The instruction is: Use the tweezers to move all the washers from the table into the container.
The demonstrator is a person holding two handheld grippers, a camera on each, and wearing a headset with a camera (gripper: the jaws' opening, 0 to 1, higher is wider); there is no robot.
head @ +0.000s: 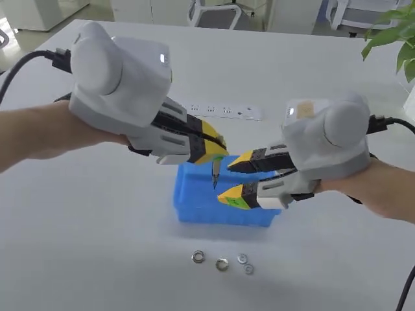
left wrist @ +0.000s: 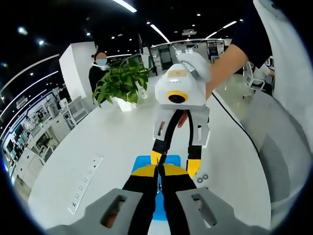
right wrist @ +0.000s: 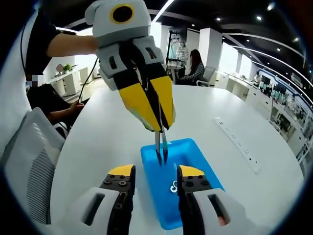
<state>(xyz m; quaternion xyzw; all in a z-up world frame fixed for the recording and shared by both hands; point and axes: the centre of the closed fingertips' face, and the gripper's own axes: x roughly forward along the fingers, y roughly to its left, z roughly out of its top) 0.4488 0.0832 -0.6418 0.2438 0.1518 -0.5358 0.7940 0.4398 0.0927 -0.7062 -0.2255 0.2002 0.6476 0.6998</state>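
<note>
Washers [head: 222,262] lay just person-side of the container [head: 194,208]; tweezers [head: 214,175], pinched tips-down by left gripper [head: 217,148], hung above it, seemingly empty; right gripper [head: 227,179] jaws spread.

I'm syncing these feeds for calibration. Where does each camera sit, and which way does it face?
Head view: on the headset, looking forward and down at the blue container; forearms, left tool and right tool show.
Left gripper view: on the left tool, facing the right tool; its own shut jaws show.
Right gripper view: on the right tool, facing the left tool and its tweezers; own open jaws show.
Shared: both gripper views face each other across the blue container.
</note>
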